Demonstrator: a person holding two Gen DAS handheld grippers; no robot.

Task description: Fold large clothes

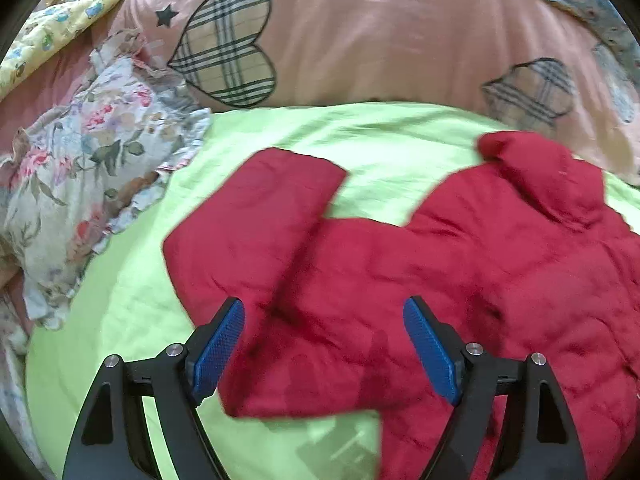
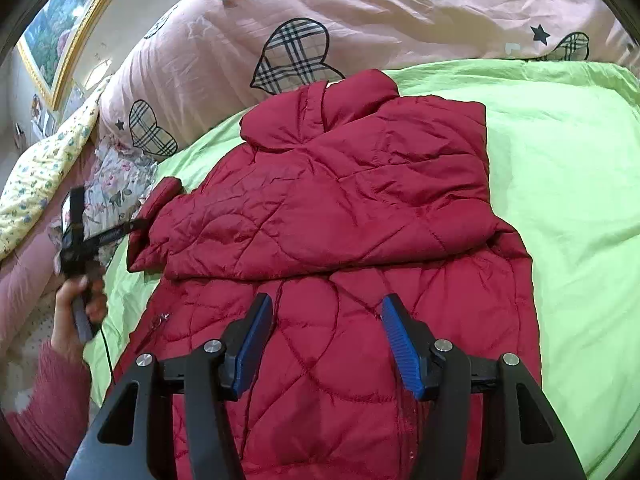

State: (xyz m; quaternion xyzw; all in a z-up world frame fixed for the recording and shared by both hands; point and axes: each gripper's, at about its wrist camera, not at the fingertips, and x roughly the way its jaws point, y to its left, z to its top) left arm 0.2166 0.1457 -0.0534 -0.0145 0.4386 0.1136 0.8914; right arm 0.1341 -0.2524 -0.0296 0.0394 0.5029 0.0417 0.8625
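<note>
A red quilted puffer jacket (image 2: 340, 208) lies flat on a lime green sheet (image 2: 560, 184), its right side folded in over the body. In the left wrist view the jacket (image 1: 460, 280) shows with its left sleeve (image 1: 256, 216) spread out to the side. My left gripper (image 1: 324, 312) is open and empty, hovering just above that sleeve near the shoulder. It also shows in the right wrist view (image 2: 138, 224) at the sleeve, held by a hand. My right gripper (image 2: 326, 308) is open and empty above the jacket's lower body.
A pink duvet with plaid hearts (image 2: 320, 12) is bunched behind the sheet. A floral pillow (image 1: 80, 176) lies to the left of the jacket. A yellow floral quilt (image 1: 52, 32) and a framed picture (image 2: 60, 28) are at the far left.
</note>
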